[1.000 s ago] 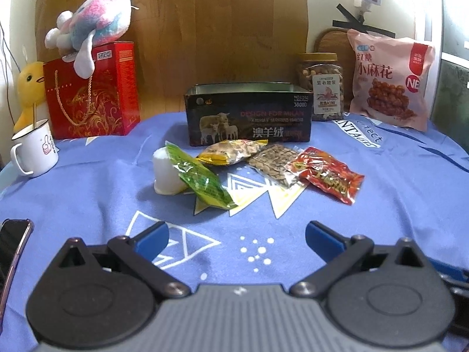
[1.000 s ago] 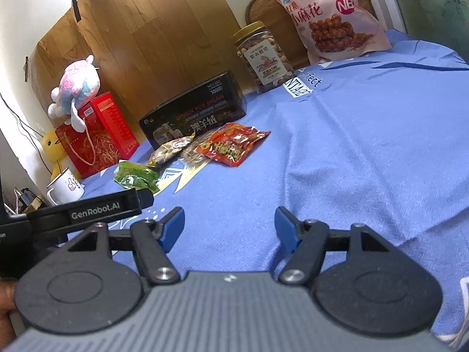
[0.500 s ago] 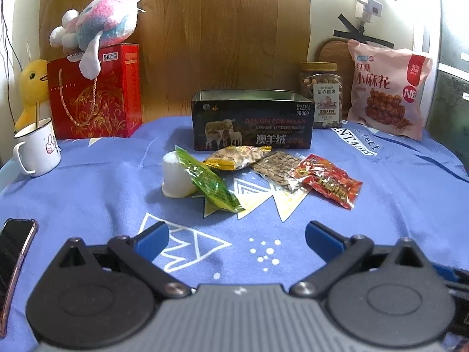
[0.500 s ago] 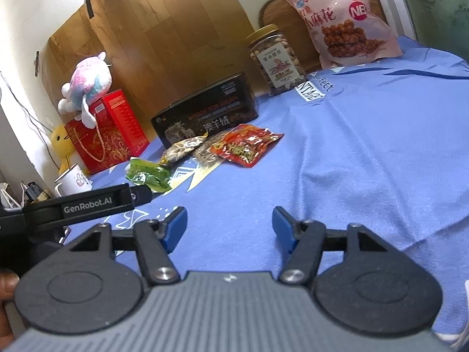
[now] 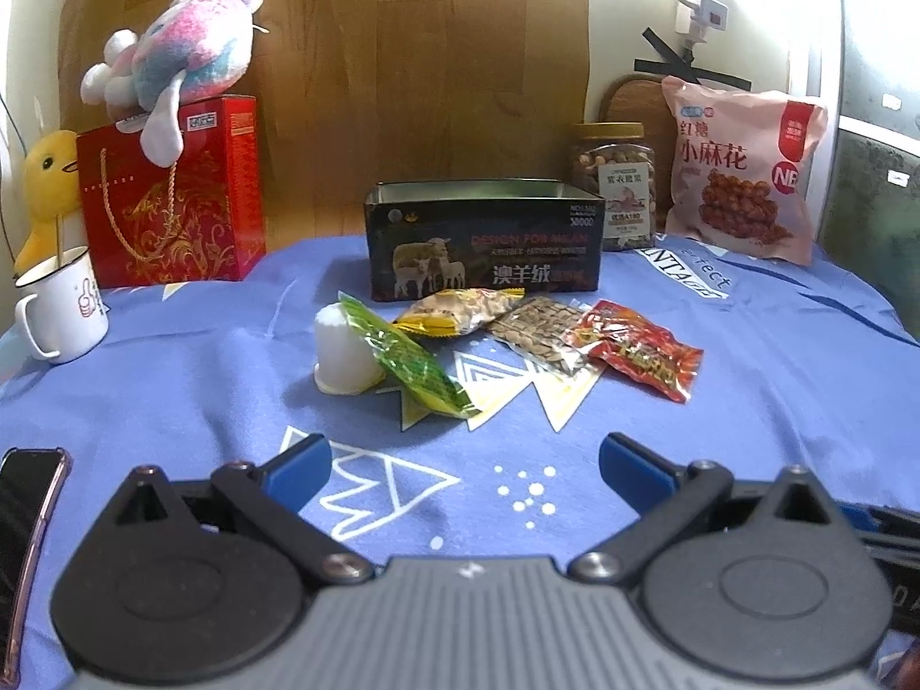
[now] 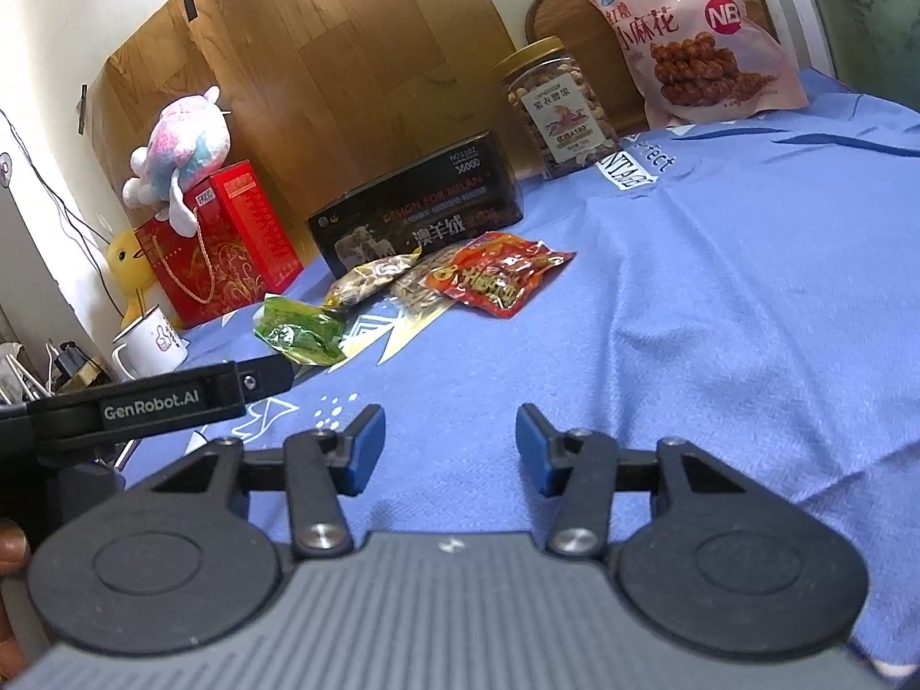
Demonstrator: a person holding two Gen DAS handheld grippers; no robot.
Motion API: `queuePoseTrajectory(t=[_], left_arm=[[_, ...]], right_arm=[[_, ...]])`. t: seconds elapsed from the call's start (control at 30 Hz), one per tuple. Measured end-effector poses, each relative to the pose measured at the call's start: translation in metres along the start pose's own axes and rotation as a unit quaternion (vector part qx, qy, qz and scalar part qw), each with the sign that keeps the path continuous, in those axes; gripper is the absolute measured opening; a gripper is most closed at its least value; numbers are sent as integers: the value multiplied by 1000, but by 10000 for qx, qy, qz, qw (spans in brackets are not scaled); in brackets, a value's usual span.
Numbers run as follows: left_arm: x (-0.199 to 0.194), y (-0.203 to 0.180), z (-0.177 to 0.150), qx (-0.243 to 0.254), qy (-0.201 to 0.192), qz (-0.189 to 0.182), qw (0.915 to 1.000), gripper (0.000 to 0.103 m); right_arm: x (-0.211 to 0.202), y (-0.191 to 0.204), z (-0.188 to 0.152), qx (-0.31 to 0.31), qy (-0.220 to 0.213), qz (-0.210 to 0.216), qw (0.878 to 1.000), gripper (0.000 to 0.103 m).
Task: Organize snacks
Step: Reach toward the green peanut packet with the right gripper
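Observation:
Several snack packets lie in a row on the blue cloth before an open black tin point(image 5: 483, 241) point(image 6: 420, 218): a green packet point(image 5: 411, 365) point(image 6: 299, 333) leaning on a white cup point(image 5: 339, 353), a yellow packet point(image 5: 460, 310) point(image 6: 368, 282), a clear seed packet point(image 5: 540, 333) point(image 6: 417, 284) and a red packet point(image 5: 638, 353) point(image 6: 497, 279). My left gripper point(image 5: 466, 468) is open and empty, short of the packets. My right gripper point(image 6: 449, 448) is open and empty, nearer the table's front and right of the left gripper's body point(image 6: 155, 402).
A nut jar point(image 5: 612, 190) point(image 6: 555, 109) and a pink snack bag point(image 5: 742, 175) point(image 6: 684, 34) stand at the back right. A red gift box point(image 5: 172, 195) with a plush toy, a yellow duck and a white mug point(image 5: 60, 307) stand at the left. A phone point(image 5: 26, 494) lies at the near left.
Both grippers have drifted slightly, so the packets and tin shift a little in view. Both stay open and nothing on the table has moved.

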State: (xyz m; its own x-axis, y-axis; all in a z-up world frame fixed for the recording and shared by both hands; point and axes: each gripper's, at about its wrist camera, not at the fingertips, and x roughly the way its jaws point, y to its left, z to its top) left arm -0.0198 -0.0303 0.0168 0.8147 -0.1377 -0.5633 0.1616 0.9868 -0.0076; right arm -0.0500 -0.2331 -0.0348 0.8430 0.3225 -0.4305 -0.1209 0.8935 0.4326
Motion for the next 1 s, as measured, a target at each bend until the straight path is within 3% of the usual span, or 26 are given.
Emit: queuePoseTrajectory(t=[0.17,0.3,0.4,0.47,0.77,0.87,1.0], left_arm=[[-2,7,4,-49,-89,-38,9999,102],[-8,21,11,-82,-203,-73,9997,102],[-10,33,17,-36,-264,46,9996,102],[-10,45,22,-38,-306,184,9994,102],[-15,125,31,-949,-327,808,9917,102],[-14,139,29,-1153,-267,804,9897,102],[-11,147,29,-1267,-235,799,9884,102]], right_arm=[[3,1,0,-62,32,63,10000,51],[9,3,1,-149,78,134,9998,43],[16,8,3,-245,160,244,9993,35],[19,12,8,-324,251,380,9984,35],[62,60,40,-1234,714,1089,9838,40],[91,79,48,-1449,992,1316,9756,50],[132,101,56,-1653,1205,1335,9697,53]])
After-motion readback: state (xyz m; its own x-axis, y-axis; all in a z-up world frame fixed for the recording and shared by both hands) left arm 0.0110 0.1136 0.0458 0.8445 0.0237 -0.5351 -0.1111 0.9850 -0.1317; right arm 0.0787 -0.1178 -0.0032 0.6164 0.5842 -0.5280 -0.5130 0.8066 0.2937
